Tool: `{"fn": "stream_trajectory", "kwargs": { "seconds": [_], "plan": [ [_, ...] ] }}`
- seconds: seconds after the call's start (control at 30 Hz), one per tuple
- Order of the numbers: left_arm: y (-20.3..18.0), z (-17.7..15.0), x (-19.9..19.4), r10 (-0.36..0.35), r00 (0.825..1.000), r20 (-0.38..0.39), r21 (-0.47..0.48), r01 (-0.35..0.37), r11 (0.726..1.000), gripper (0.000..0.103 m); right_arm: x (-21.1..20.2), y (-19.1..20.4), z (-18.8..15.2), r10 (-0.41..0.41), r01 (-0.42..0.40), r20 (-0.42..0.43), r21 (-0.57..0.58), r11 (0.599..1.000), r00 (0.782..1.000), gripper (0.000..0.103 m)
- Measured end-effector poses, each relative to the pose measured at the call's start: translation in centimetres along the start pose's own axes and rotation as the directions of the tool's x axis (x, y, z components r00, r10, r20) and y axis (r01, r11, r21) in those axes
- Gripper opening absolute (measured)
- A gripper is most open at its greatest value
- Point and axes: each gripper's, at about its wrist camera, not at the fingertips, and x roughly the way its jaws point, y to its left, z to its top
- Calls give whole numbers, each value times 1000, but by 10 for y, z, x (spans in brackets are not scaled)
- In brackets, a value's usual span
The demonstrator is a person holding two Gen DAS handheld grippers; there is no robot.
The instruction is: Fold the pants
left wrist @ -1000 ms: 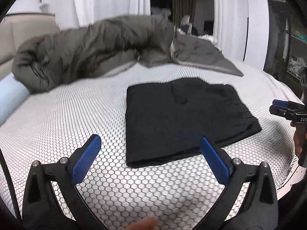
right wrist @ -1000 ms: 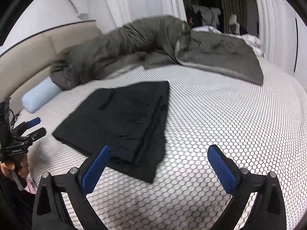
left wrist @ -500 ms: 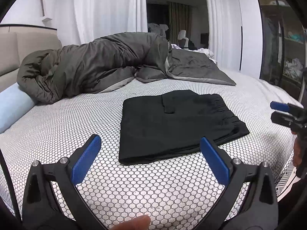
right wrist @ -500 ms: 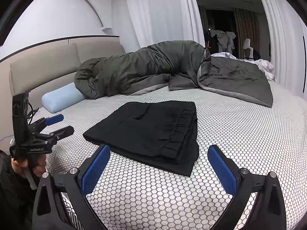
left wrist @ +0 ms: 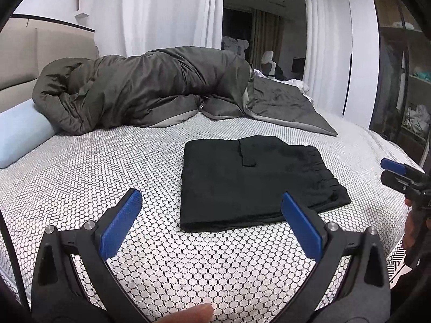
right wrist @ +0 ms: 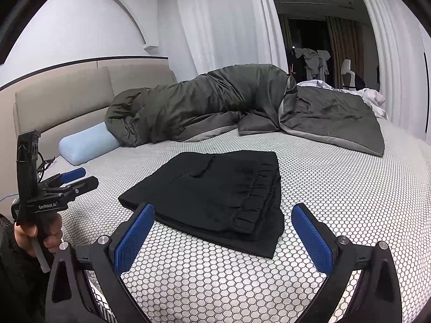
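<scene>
Pants (left wrist: 256, 180) lie folded in compact rectangle, frame centre, on honeycomb-pattern bed (left wrist: 94, 167). Folding judged finished; next move probably none, or light smoothing.

Left gripper (left wrist: 210, 223) spread, empty, at lower frame edge. Right gripper (right wrist: 221, 231) likewise spread, empty.

Right view alone shows stacked waistband layers (right wrist: 258, 202) and hand (right wrist: 40, 231) holding left gripper; left view shows pocket flap.

Rumpled grey duvet (left wrist: 150, 91) and pale-blue bolster (right wrist: 86, 145) near headboard (right wrist: 67, 94).

Soft, even indoor light fills both views, with faint shadows. Fisheye distortion bends the edges, corners vignette black. The far doorway (left wrist: 253, 35) stays dim.
</scene>
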Motion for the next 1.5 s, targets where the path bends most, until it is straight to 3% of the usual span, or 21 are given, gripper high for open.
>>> {"fn": "stream_trajectory", "kwargs": {
  "seconds": [1.5],
  "plan": [
    [5, -1, -4, -10, 1000, 16, 51, 9, 999, 102, -10, 3, 1, -8, 9, 29, -29, 1000, 1000, 103]
  ]
}}
